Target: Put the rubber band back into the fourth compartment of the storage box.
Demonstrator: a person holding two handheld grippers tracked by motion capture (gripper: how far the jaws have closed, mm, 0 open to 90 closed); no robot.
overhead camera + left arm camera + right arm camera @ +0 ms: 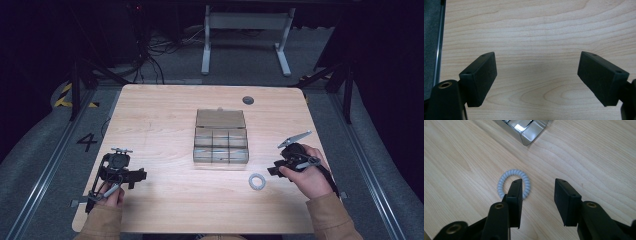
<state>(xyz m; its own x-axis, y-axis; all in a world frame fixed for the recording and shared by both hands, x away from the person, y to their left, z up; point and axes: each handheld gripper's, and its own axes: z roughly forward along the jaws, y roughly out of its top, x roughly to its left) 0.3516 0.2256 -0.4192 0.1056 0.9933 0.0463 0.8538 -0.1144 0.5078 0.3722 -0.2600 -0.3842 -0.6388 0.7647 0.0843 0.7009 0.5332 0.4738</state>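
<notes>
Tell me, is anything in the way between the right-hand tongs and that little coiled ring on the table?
Nothing visible. The right tongs hang open right over the coiled ring, one finger already overlapping it in the right gripper view. Only bare table lies around it; the clear box sits farther off.

A light wooden worktop (165, 107) carries a clear compartment box (220, 142) with its lid open at the middle. A pale coiled hair tie (257, 181) lies near the box's front right corner, apart from it.
</notes>
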